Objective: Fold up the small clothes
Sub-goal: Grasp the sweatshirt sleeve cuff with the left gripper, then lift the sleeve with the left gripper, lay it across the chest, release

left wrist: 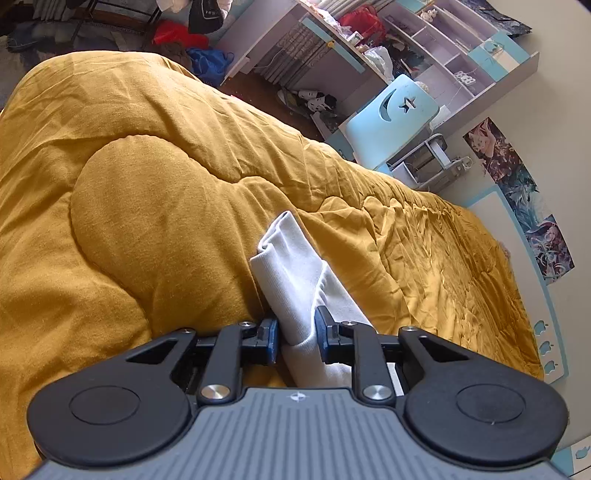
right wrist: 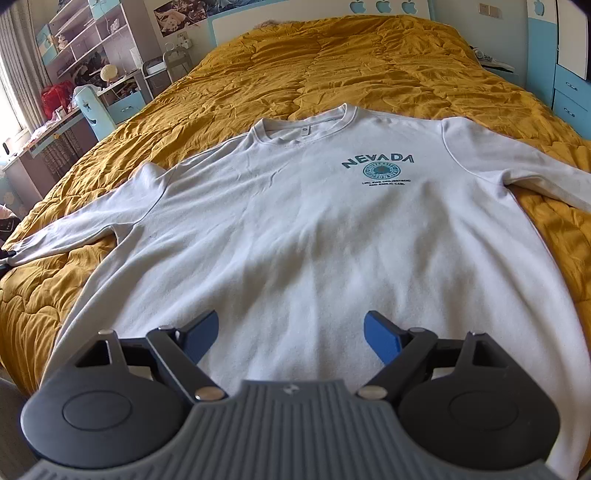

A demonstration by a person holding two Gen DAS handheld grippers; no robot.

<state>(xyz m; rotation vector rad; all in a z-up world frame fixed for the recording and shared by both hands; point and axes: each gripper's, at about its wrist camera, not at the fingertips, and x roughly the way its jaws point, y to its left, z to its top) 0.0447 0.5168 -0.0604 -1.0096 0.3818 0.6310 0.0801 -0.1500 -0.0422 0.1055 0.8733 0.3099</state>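
Note:
A white long-sleeved sweatshirt with a teal NEVADA print lies flat, front up, on a mustard-yellow quilt, collar away from me and sleeves spread to both sides. My right gripper is open and empty, just above the shirt's lower body near the hem. My left gripper is shut on the ribbed cuff of the left sleeve, which sticks out past the fingers over the quilt. The sleeve end shows at the far left of the right wrist view.
A desk and shelves with clutter stand beside the bed, with a light-blue chair. The headboard and blue drawers lie beyond the shirt. Clothes pile on the floor.

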